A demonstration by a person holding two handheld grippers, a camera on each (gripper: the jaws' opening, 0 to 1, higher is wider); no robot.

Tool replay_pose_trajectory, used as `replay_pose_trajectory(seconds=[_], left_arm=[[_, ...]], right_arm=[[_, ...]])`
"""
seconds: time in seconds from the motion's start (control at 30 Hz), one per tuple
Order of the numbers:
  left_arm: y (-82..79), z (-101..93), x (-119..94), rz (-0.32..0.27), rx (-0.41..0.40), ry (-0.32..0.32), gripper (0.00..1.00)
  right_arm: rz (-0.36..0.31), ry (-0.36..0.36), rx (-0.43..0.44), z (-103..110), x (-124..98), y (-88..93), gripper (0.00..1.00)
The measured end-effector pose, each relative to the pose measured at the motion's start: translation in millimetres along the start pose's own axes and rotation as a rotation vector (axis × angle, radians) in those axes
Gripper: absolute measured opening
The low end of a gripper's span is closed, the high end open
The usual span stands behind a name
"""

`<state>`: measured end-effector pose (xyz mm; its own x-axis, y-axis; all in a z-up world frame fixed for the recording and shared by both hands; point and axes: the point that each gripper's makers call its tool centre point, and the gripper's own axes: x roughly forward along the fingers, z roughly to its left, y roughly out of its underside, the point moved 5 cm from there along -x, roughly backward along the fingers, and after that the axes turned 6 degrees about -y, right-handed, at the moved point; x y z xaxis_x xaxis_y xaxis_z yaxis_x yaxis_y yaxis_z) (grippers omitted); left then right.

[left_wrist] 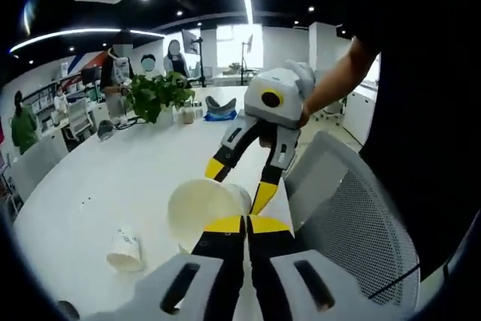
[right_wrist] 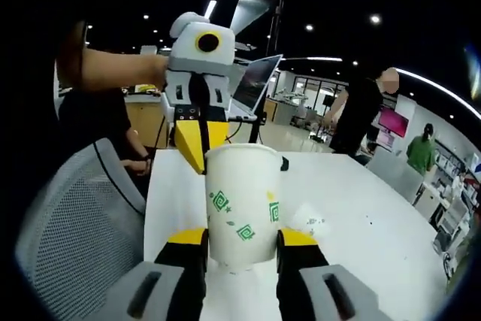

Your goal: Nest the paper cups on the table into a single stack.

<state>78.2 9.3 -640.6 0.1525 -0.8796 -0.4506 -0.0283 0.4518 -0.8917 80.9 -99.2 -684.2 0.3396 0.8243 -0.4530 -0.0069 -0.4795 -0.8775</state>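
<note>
1. Paper, white with small green marks: a loose cup lies on its side on the counter, near the counter's near edge, furthest left in the left gripper view. It is well apart from both grippers.
2. Next to the right, a held cup is raised above the near edge, its mouth turned toward the left gripper's camera. No other cup is visibly nested in it.
3. The left gripper has its jaws pressed together right at the held cup's rim. Whether the paper wall is pinched between them I cannot tell.
4. The right gripper clasps the held cup. In its own view one jaw bears on each side of the lower body, and the cup is upright there.
5. A mesh chair stands at the counter's near edge, furthest right.
6. Handling, as a judgement: the cup is very light, with a thin wall that ovals or creases under a hard squeeze. The rolled rim and the base ring look stiffest. The outer surface is probably slick, so grip low on the body with modest force and leave the mouth free for nesting.
7. The loose cup will likely roll if nudged. Take it across the body, near the base.
</note>
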Motion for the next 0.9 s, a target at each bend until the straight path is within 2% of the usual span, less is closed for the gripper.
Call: replay_pose_trajectory(seconds=[0.3,0.67,0.9], left_arm=[[0.3,3.4,0.4,0.045,0.045,-0.02,0.0],[-0.6,12.7,-7.7,0.094,0.084,-0.039,0.0],[3.7,17.7,-10.6,0.152,0.118,-0.048,0.0]], right_arm=[[-0.007,0.028,0.069,-3.7,-2.7,2.4,0.44],[-0.001,0.066,0.151,-9.0,-12.9,14.8,0.57],[0.01,0.092,0.184,-12.3,-18.3,24.5,0.65]])
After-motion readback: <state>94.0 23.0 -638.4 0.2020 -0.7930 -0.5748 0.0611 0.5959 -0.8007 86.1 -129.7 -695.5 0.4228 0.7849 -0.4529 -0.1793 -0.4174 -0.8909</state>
